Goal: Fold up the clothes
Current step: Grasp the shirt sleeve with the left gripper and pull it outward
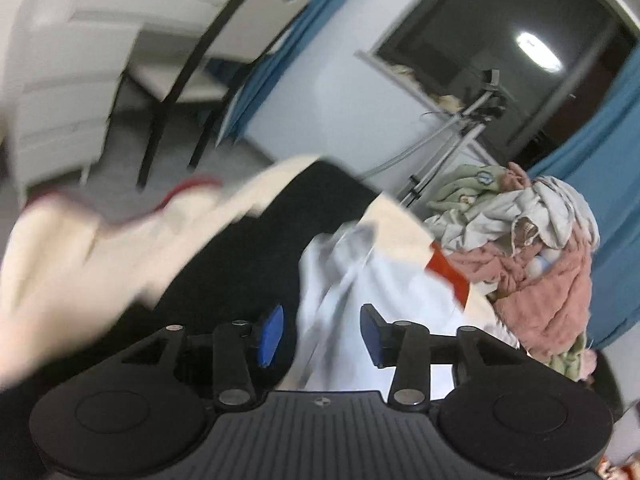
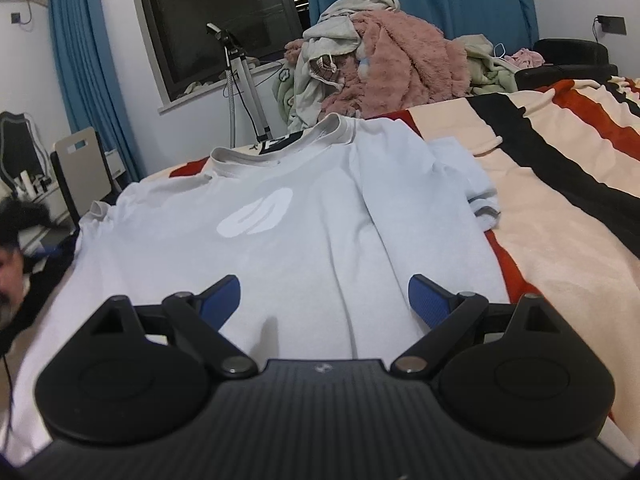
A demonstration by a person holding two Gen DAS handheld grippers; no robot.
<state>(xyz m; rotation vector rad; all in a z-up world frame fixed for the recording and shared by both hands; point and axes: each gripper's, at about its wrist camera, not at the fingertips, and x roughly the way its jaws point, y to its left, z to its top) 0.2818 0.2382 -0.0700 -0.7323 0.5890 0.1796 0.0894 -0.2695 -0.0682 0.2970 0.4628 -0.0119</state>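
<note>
A pale blue-white T-shirt (image 2: pixel 320 216) lies flat, front up, on the striped blanket (image 2: pixel 560 184), collar away from me and one sleeve (image 2: pixel 476 188) folded out to the right. My right gripper (image 2: pixel 325 300) hovers open over the shirt's lower part, touching nothing. The left wrist view is blurred by motion. There a bunched part of the T-shirt (image 1: pixel 340 280) runs between the blue pads (image 1: pixel 273 334) of my left gripper (image 1: pixel 323 334), whose jaws stand apart and open.
A heap of pink, green and grey clothes (image 2: pixel 384 52) sits at the bed's far end, with a tripod (image 2: pixel 244 80) by the window. A chair (image 2: pixel 82 168) and desk stand left. A person's head (image 2: pixel 12 248) shows at the left edge.
</note>
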